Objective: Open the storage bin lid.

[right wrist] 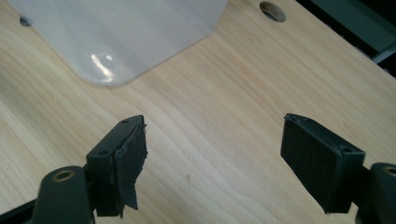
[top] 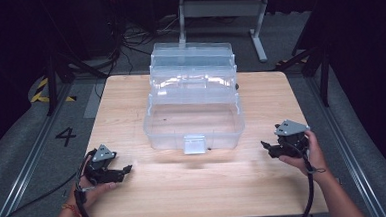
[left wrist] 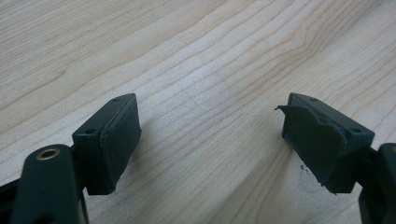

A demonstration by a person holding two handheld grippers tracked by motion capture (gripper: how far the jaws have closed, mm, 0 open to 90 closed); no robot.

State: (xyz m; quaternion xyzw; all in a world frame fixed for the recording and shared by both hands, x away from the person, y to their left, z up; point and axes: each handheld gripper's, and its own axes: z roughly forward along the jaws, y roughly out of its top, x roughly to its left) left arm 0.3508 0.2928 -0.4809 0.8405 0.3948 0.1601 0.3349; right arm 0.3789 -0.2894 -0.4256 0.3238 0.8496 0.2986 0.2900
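Box (top: pixel 194 121) sits opened, trays stepped back, empty, on the tabletop (top: pixel 195 188). Both my grippers, left (top: pixel 126 169) and right (top: pixel 264 146), rest beside it, jaws released, holding nothing; closing seems left.

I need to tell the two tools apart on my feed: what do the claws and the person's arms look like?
Both are black, each topped by a grey three-cornered plate and trailing a black cable. The left claw has dark rubber pads with ragged edges; the right claw matches, its pads frayed too. Forearms are bare, with a red-orange band on the left wrist.
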